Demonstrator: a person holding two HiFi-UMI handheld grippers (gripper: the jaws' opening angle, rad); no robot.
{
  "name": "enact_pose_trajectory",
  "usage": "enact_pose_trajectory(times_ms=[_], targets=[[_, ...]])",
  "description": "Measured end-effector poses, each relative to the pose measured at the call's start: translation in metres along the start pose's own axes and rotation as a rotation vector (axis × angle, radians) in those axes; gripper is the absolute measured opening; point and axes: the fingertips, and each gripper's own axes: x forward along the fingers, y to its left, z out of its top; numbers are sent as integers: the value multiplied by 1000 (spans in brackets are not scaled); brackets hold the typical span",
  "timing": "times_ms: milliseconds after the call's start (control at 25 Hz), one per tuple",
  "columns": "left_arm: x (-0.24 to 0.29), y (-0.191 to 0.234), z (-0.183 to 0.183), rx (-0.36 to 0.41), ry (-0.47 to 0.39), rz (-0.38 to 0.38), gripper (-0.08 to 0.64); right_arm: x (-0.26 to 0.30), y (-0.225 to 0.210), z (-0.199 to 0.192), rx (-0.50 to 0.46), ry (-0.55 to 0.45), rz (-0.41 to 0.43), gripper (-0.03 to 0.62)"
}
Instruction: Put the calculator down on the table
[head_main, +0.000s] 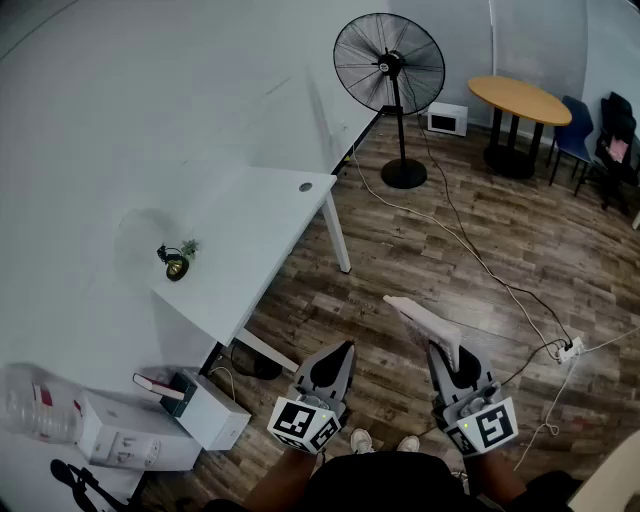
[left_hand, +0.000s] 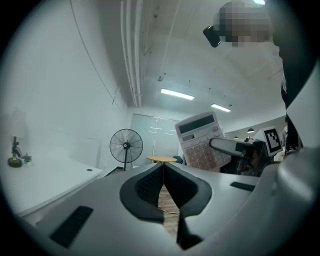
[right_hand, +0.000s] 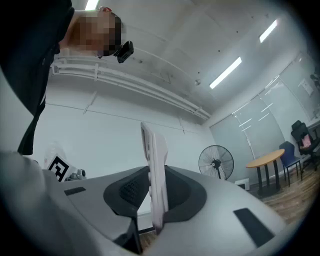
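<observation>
The white calculator (head_main: 420, 318) is held in the air over the wooden floor, to the right of the white table (head_main: 250, 230). My right gripper (head_main: 443, 352) is shut on its lower end. In the right gripper view the calculator (right_hand: 156, 170) stands edge-on between the two dark pads. The left gripper view shows its keys and display (left_hand: 200, 142) off to the right. My left gripper (head_main: 343, 350) hangs beside it, a little to the left, shut with nothing between its fingertips (left_hand: 162, 167).
A small brass ornament (head_main: 175, 262) stands on the table near the wall. A standing fan (head_main: 390, 65) and a round wooden table (head_main: 520, 98) are farther off. A cable runs across the floor to a power strip (head_main: 570, 350). White boxes (head_main: 125, 430) lie at the lower left.
</observation>
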Motion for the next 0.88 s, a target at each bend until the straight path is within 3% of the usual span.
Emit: enact_pose_trajectory(times_ms=[360, 880], targets=[[-16, 20, -3, -17, 17, -15, 20, 14, 20, -5, -2, 4, -12, 95], [-62, 78, -5, 23, 22, -41, 20, 65, 77, -17, 103, -14, -6, 97]])
